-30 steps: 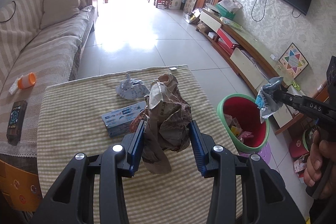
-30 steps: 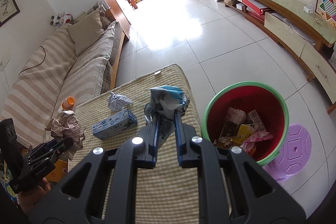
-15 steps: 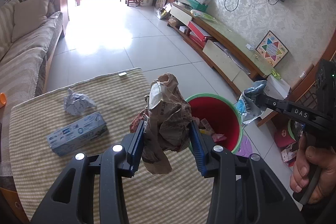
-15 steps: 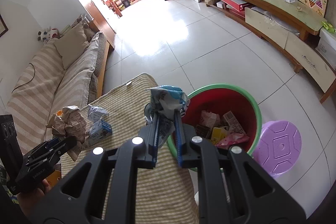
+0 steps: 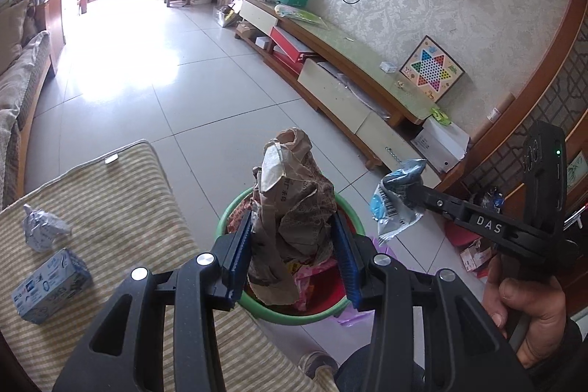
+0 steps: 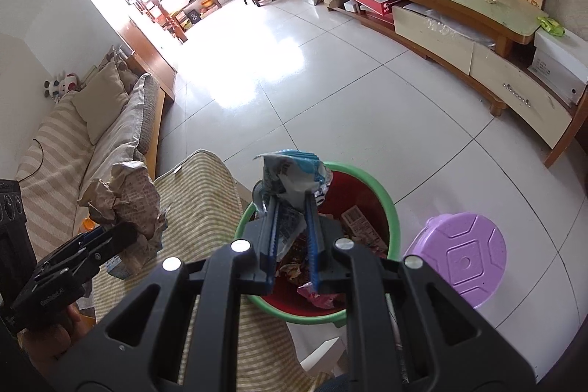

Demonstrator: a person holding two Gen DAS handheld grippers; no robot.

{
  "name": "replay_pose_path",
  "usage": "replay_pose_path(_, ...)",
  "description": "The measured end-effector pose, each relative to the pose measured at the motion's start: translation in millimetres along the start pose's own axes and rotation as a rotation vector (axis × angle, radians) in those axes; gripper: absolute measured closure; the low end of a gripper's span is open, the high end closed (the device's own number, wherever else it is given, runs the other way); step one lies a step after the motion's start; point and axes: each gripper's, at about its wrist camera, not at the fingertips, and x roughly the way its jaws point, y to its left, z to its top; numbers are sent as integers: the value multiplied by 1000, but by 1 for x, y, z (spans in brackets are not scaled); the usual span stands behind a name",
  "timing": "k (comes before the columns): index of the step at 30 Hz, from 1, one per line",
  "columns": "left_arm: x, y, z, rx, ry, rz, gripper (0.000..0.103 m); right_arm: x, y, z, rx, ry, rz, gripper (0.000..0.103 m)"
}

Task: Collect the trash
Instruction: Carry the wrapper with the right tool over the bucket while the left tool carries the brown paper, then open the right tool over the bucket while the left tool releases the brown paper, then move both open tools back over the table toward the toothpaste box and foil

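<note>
Both grippers, left (image 5: pixel 292 241) pinching crumpled brown paper (image 5: pixel 290 208), right (image 6: pixel 290 226) clamping crinkly wrapper (image 6: pixel 290 171), now overhang bin (image 6: pixel 389 208) (round, green-rimmed).

Little legible writing in the room

The clearest lettering is "DAS", white on the black arm of the right gripper (image 5: pixel 400 188) as the left wrist camera sees it. The crumpled brown paper (image 5: pixel 294 208) carries printed characters, too creased to read. A barcode shows on the blue-and-white wrapper (image 5: pixel 395 208), digits unreadable. The small blue box (image 5: pixel 49 285) on the striped cloth has print too blurred to make out, as does the left gripper's (image 6: pixel 121 234) body label.
</note>
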Motion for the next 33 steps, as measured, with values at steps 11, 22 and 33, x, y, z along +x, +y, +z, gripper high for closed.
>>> replay_pose_path(11, 28, -15, 8, 20, 44, -42, 62, 13, -9, 10, 3, 7, 16, 89)
replay_pose_path(22, 30, -1, 13, -43, 21, -65, 27, 18, -6, 16, -11, 4, 32, 65)
replay_pose_path(33, 13, 12, 17, -105, -42, -106, 11, 7, 6, 18, -43, -36, 54, 5)
